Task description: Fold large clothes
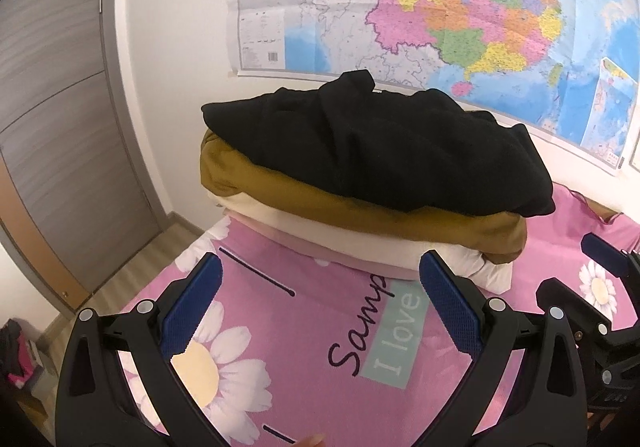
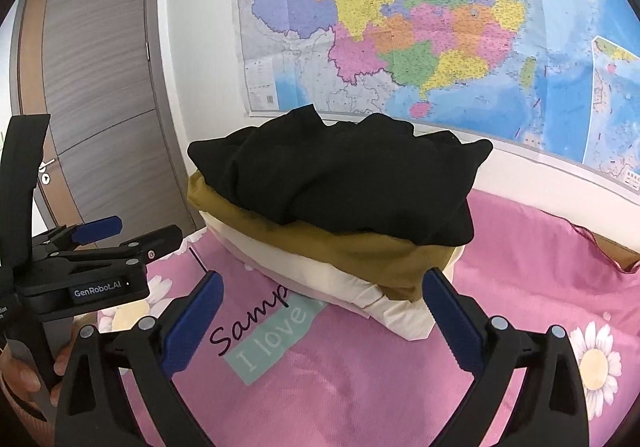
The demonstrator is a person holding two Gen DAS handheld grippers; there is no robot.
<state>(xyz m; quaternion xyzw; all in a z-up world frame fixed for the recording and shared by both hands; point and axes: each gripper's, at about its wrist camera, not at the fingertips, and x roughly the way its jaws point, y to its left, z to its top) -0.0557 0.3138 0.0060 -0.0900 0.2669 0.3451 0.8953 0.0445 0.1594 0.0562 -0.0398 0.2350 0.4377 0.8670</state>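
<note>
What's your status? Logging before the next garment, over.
Left gripper open, empty. Right gripper open, empty. Black garment tops stack on pink bedsheet. Nothing in the way.

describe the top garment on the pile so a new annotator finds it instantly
Start at the big wall map; below it, on the pink flowered bedsheet, sits a stack of folded clothes. The black garment lies on top, rumpled, directly over a mustard-brown layer and a cream one. It is the only black piece and the least tidy.

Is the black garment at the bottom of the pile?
No, the black garment lies on top, over the mustard one.
</note>
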